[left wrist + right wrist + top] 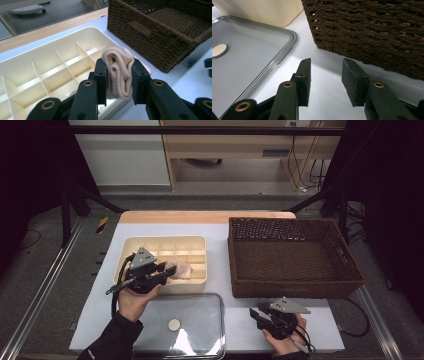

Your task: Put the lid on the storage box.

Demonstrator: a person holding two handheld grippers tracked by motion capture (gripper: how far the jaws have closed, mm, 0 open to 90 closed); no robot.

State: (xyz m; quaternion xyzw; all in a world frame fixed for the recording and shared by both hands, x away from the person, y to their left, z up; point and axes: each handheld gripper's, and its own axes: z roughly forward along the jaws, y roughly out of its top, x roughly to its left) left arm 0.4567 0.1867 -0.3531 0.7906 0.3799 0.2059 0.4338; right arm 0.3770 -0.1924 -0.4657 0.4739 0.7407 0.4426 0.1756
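Note:
My left gripper [118, 75] is shut on a folded pale pink cloth [119, 72], squeezed between its two black pads above the near right part of the cream divided box [45, 62]. From above, the same cloth [181, 269] hangs over the box [200, 242] at my left gripper [171, 270]. My right gripper [325, 75] stands open with nothing between its pads, low over the white table beside the brown wicker basket [372, 30]. In the high view it [256, 312] sits near the table's front right.
A clear lid [200, 330] with a round cream knob [174, 324] lies at the table's front, between my two hands. The wicker basket [240, 285] fills the right half of the table. A wooden strip [200, 216] edges the far side.

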